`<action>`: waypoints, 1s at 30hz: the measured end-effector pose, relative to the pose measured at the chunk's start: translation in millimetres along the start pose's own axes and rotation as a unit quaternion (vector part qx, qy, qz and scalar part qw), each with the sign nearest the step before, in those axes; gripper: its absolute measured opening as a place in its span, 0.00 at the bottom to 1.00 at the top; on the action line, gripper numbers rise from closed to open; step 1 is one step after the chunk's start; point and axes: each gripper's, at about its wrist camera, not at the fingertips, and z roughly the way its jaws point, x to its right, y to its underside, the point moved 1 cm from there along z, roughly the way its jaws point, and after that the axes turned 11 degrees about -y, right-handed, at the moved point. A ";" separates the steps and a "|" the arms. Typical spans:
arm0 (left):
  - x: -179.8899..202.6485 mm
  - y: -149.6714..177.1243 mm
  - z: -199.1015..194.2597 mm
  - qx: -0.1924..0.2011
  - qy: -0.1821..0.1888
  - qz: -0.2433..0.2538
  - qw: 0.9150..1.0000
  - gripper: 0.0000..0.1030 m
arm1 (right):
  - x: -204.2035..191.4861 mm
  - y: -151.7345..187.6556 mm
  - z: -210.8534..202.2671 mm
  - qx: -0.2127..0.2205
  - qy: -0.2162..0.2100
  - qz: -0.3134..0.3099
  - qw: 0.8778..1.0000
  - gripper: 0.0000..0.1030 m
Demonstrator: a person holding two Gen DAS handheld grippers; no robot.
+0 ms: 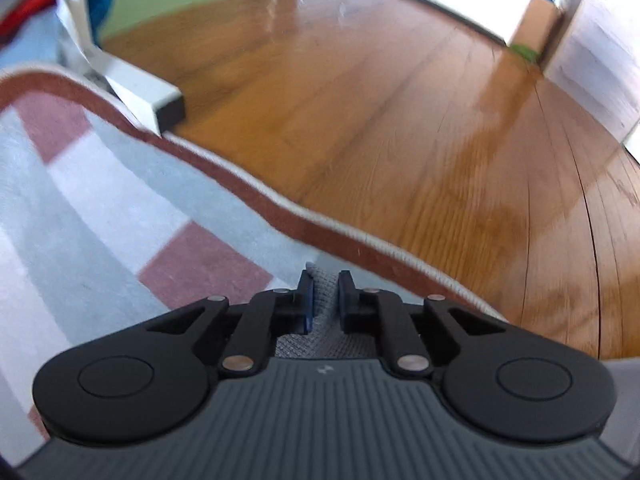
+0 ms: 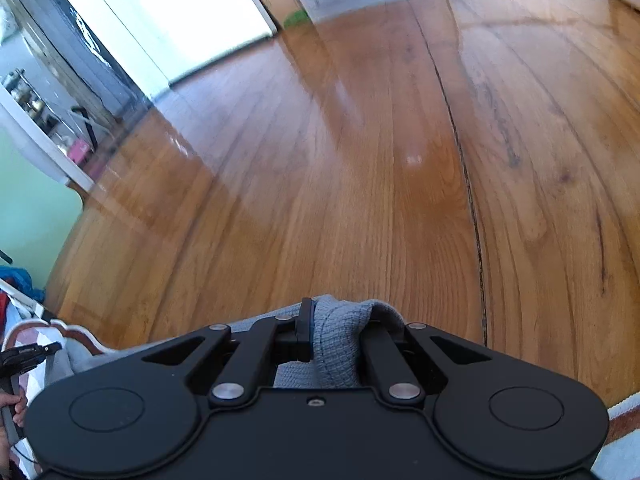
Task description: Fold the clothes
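While both tongs grip the grey cloth point(image 2: 336, 344), best kept level and taut. Left tongs point(image 1: 323, 296) narrowed onto a thin edge of cloth above the rug point(image 1: 100, 200); right tongs point(image 2: 336, 332) clamped on a thicker bunched fold, out over the floor point(image 2: 360, 160). Worth lifting both together, evenly, carrying the edge across in one sweep, then lowering onto the rug flat, squaring corners before letting go; risk of slipping from the thin left hold

Wood plank floor point(image 1: 400, 128), checked rug w/ brown border point(image 1: 100, 208) on it, white frame foot point(image 1: 140, 92) at rug edge
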 end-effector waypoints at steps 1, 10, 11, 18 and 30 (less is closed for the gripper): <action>-2.5 -2.4 -9.6 0.021 -0.002 -0.008 1.000 0.10 | -3.2 0.9 -7.2 0.018 -0.009 0.003 1.000 0.04; -25.7 -27.4 -28.9 0.120 0.022 -0.074 0.990 0.02 | -20.7 -0.6 -72.0 0.130 -0.015 0.018 0.991 0.03; -22.6 -30.5 -22.3 0.128 0.013 -0.078 0.989 0.03 | -15.7 -4.0 -70.0 0.132 -0.004 0.021 0.991 0.03; -4.6 -40.2 -10.6 0.082 0.055 -0.062 0.993 0.29 | 28.9 -13.9 -22.5 0.010 0.042 0.081 0.996 0.06; 3.5 -20.0 -15.2 -0.005 0.031 -0.042 0.999 0.49 | 20.7 -12.9 -65.1 0.073 0.125 0.053 0.988 0.58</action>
